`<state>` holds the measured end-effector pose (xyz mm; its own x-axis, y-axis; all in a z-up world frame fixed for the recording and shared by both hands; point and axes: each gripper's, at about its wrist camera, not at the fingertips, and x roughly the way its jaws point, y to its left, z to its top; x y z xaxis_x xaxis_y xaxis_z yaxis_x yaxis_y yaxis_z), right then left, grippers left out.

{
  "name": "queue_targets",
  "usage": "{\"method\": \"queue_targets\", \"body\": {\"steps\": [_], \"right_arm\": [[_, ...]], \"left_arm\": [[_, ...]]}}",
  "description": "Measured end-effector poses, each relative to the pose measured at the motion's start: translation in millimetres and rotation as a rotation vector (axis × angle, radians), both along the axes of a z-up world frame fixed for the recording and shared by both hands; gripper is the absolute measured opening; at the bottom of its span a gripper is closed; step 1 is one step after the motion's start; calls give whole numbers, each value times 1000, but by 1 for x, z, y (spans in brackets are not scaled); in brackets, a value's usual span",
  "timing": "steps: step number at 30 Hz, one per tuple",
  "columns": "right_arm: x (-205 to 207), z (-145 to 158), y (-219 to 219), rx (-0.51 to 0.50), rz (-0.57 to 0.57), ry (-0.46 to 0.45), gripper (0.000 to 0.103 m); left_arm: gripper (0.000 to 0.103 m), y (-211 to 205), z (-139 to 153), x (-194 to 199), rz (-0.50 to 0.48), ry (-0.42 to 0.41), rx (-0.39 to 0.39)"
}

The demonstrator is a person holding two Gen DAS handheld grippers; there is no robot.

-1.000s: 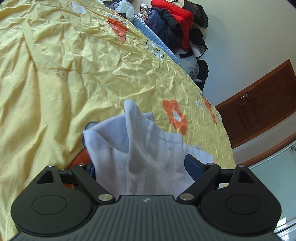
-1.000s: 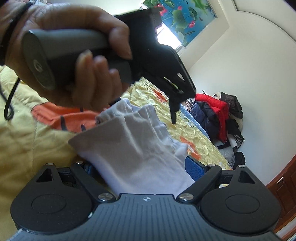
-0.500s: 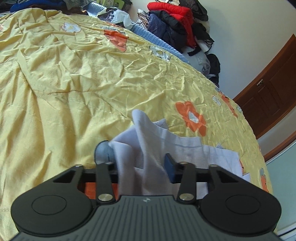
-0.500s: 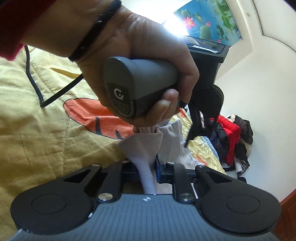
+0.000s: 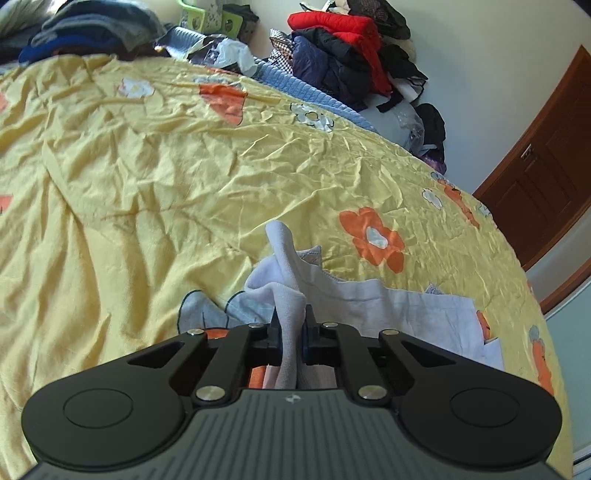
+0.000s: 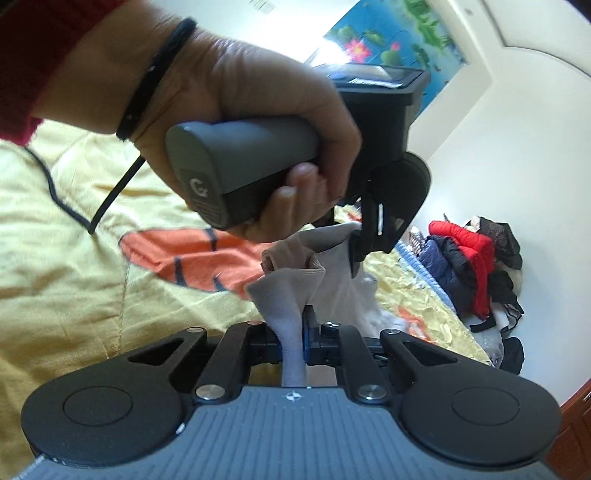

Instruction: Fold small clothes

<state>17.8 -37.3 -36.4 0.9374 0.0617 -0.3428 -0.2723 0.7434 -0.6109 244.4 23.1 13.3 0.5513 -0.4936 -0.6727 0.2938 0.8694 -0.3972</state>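
A small white garment [image 5: 369,299] lies on the yellow flowered bedsheet [image 5: 147,177]. My left gripper [image 5: 291,328] is shut on a bunched fold of it, the cloth standing up between the jaws. My right gripper [image 6: 293,332] is shut on another bunched part of the same white garment [image 6: 291,288]. In the right wrist view the hand holding the left gripper [image 6: 369,236] fills the upper middle, just past my fingers, with cloth stretched between the two grippers.
A pile of red, navy and black clothes [image 5: 354,55] lies at the bed's far edge against the wall. More dark clothes [image 5: 85,33] sit at the far left. A brown wooden door [image 5: 543,177] stands to the right. A black cable [image 6: 110,199] hangs from the hand.
Both grippers have closed from wide open onto the white garment and bunched it. The left hand has moved closer to the right gripper.
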Motion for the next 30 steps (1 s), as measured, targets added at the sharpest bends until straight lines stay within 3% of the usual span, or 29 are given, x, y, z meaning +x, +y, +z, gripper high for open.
{"method": "queue_targets", "body": {"steps": [15,30], "right_arm": [[-26,39,-81,278,-107,-52,11],[-52,37,-138,404,-224,-57,11]], "left_arm": [[7,-76,51,-33,-25,-115,120],[7,-160,54,-54,-92,-130,170]]}}
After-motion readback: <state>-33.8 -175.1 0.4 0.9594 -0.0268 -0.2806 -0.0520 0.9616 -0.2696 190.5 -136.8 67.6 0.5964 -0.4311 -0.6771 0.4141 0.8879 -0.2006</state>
